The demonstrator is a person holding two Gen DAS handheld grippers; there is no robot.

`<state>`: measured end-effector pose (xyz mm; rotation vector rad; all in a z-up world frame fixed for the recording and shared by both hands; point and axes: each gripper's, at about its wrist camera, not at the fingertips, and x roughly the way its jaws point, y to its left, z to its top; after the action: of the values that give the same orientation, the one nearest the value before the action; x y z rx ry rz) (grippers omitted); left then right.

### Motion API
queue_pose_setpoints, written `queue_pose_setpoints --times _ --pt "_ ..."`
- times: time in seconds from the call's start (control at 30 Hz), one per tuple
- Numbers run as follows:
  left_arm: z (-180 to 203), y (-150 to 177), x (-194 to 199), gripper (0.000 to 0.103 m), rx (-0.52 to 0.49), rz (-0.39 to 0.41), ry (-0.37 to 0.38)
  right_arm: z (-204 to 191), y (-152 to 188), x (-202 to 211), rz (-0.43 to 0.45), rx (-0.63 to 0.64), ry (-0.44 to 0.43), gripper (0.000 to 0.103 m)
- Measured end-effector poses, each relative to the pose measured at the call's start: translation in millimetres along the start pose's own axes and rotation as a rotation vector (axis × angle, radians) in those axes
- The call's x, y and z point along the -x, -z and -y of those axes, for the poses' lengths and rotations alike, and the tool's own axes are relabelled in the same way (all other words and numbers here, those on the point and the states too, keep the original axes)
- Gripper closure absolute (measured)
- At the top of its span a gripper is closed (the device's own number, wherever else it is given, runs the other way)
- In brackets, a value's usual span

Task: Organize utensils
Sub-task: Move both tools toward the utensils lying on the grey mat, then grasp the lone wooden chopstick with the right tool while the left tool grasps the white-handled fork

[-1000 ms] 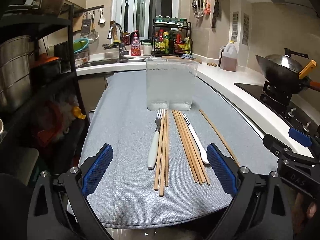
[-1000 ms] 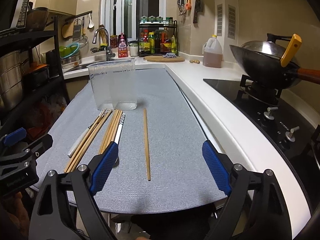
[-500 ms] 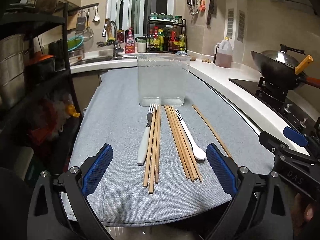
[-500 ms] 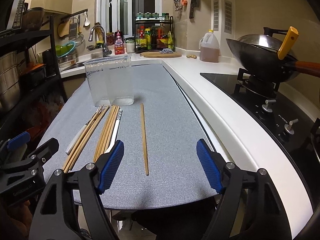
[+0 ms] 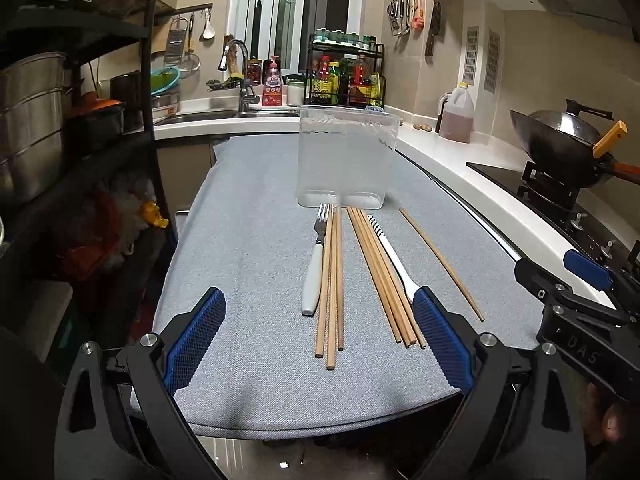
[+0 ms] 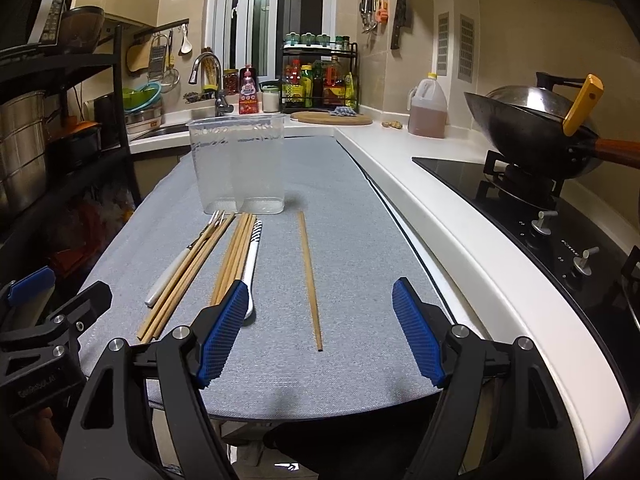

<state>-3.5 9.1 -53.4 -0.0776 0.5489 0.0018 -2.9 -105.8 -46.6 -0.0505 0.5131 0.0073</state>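
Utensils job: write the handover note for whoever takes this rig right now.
Left gripper: jaws open, empty, short of the utensils.
Right gripper: jaws open, empty, lined up with the lone chopstick.
Fork, two chopstick bundles and spoon lie on the mat before the empty bin.
Done: nothing.
Left: everything into the bin.

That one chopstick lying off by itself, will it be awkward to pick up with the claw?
Probably a little. The lone chopstick is thin and lies flat on the grey mat, so the wide-open right claw has little to pinch. It looks stiff and light, likely wooden, and might roll or pivot if nudged off-centre.
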Motion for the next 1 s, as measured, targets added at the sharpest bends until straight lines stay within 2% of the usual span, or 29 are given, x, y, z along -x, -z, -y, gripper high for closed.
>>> queue_pose_setpoints --times 0.4,0.67,0.8,1.0 --pt "1 -1 1 0.012 0.001 0.005 0.004 1 1 2 -0.004 0.002 -0.008 0.029" --pt "-3 2 -3 0.012 0.012 -0.011 0.005 1 9 -7 -0.031 -0.010 -0.036 0.042" --pt "-4 7 -8 0.018 0.008 -0.027 0.003 3 15 -19 -0.058 -0.020 -0.055 0.053" --pt "-9 15 -27 0.039 0.019 -0.079 -0.007 9 25 -45 -0.094 -0.044 -0.079 0.064"
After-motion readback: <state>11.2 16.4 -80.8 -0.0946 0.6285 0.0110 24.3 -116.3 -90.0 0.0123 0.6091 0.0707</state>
